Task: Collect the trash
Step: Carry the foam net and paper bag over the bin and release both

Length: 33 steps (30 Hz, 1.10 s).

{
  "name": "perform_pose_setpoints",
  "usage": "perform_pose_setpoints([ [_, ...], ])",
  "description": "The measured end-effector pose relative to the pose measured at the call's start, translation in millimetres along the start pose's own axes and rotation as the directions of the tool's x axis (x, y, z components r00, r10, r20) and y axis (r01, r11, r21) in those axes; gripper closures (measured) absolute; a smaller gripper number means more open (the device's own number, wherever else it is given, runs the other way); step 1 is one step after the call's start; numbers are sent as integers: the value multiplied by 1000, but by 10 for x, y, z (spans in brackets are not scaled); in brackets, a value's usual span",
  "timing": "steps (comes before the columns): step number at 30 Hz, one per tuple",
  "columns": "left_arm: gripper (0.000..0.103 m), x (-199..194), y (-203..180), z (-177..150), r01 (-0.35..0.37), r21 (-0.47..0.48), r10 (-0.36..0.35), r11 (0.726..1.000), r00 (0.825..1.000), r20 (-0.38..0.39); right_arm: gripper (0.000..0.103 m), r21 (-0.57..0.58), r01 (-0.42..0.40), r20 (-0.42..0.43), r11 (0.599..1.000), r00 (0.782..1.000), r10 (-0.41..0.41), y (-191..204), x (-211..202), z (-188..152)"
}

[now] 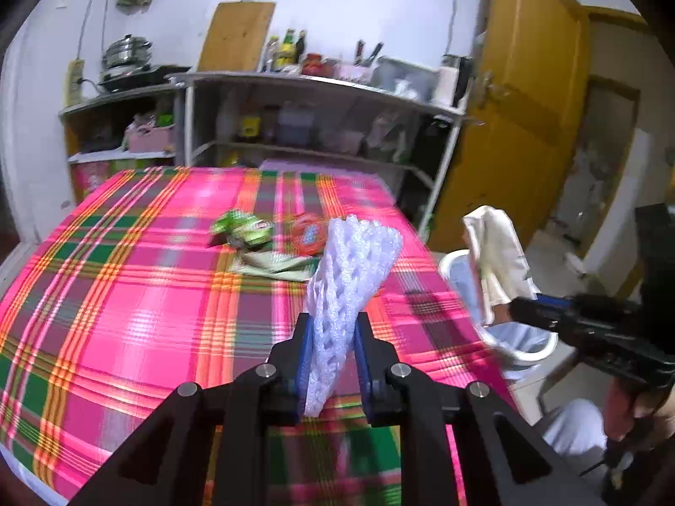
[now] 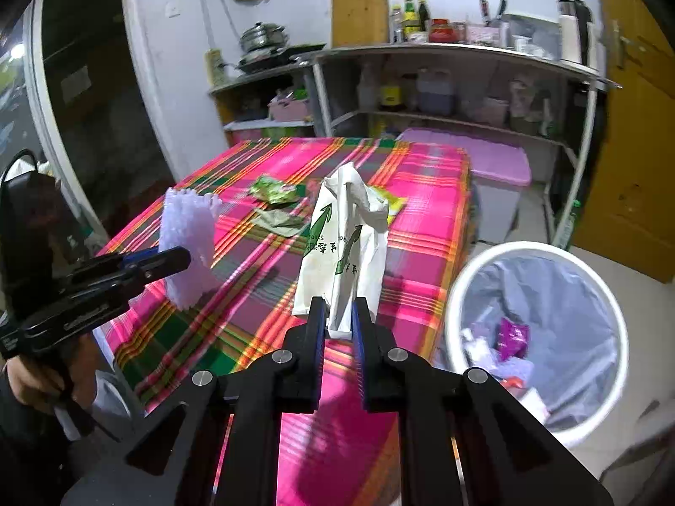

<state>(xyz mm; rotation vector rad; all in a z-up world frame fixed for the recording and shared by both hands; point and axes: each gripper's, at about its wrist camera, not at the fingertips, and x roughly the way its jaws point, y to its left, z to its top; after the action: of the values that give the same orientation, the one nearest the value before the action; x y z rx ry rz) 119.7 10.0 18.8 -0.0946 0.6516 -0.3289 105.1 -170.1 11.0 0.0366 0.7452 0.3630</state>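
My left gripper (image 1: 334, 325) is shut on a white foam fruit net (image 1: 352, 272), which stands up between its blue pads above the plaid tablecloth (image 1: 126, 295). From the right wrist view the same foam net (image 2: 185, 232) shows at the left, held in the left gripper (image 2: 175, 258). My right gripper (image 2: 338, 310) is shut on a crumpled white plastic bag with green print (image 2: 346, 232), lifted over the table's right part. A white bin (image 2: 607, 295) with a pale liner stands on the floor at the right, with several scraps inside. Green wrappers (image 1: 242, 230) and a red round piece (image 1: 308, 234) lie on the cloth.
A flat greenish wrapper (image 2: 280, 221) lies mid-table. Metal shelves (image 1: 320, 84) with bottles and pots stand behind the table. A purple-lidded box (image 2: 493, 160) sits beyond the table's far right corner. A yellow door (image 1: 527, 105) stands at the right. A person's hand (image 2: 33, 379) grips the left tool.
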Motion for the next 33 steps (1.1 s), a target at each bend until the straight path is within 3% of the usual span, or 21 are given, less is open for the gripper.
perform_pose_setpoints([
  [14, 83, -38, -840, 51, 101, 59, -102, 993, 995, 7, 90, 87, 100, 59, 991, 993, -106, -435, -523, -164],
  [33, 83, 547, -1459, 154, 180, 122, -174, 976, 983, -53, 90, 182, 164, 27, 969, 985, -172, -993, -578, -363],
])
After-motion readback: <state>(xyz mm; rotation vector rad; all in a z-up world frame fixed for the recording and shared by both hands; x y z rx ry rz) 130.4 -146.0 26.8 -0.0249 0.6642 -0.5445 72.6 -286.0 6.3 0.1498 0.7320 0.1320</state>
